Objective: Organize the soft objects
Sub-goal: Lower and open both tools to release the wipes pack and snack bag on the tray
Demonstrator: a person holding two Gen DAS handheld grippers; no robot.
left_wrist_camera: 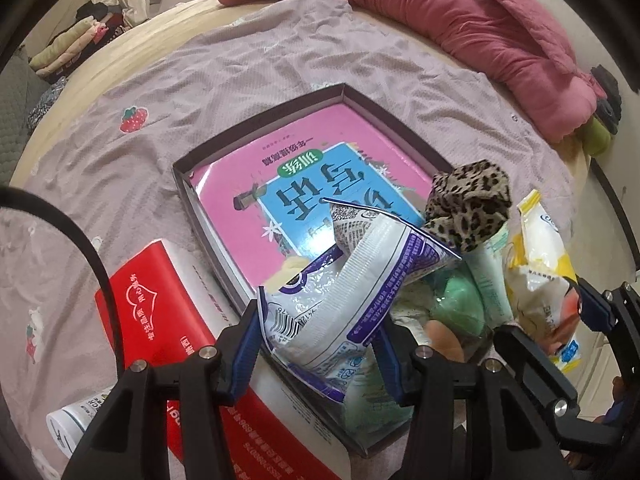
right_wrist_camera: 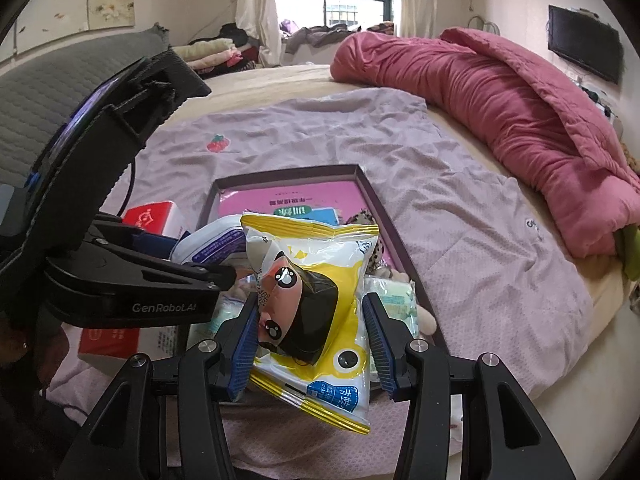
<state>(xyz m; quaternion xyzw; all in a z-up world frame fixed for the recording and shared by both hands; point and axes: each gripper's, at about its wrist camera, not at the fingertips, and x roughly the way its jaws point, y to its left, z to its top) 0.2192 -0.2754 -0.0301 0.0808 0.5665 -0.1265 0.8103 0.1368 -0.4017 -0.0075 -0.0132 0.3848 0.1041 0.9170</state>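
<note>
Partly sorted: several soft items in box (left_wrist_camera: 256,118).
Left gripper (left_wrist_camera: 316,344) clamps purple-white pouch (left_wrist_camera: 340,300); right gripper (right_wrist_camera: 310,340) clamps yellow packet (right_wrist_camera: 316,300), both near box's 6 o'clock edge.

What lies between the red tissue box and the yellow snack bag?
In the right wrist view, the white and purple bag held by the left claw lies between the red tissue box and the yellow snack bag.
</note>
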